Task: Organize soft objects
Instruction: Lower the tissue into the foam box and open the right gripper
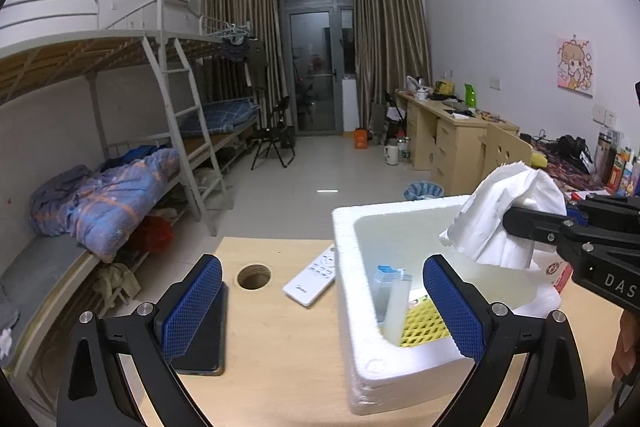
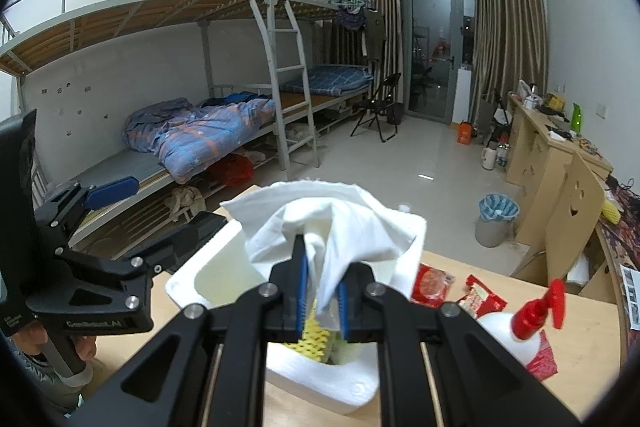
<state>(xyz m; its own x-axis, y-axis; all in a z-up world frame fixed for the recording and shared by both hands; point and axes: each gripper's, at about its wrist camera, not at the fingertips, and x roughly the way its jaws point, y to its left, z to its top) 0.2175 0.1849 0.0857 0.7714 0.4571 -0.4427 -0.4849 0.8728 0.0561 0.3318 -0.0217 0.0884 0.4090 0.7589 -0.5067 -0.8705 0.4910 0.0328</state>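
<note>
A white foam box (image 1: 360,315) stands on the wooden desk; it also shows in the right wrist view (image 2: 320,379). Inside lie a yellow mesh sponge (image 1: 424,323) and small packets. My right gripper (image 2: 322,287) is shut on a white tissue wad (image 2: 320,223) and holds it above the box; it also shows in the left wrist view (image 1: 516,223) with the tissue (image 1: 508,211). My left gripper (image 1: 320,311) is open and empty, its right finger over the box's near corner; it also shows at the left of the right wrist view (image 2: 156,211).
A white remote (image 1: 310,279), a dark phone (image 1: 208,339) and a cable hole (image 1: 254,275) lie left of the box. Red snack packets (image 2: 432,281) and a white bottle with a red pump (image 2: 536,311) sit right of it. Bunk beds (image 1: 100,187) stand beyond.
</note>
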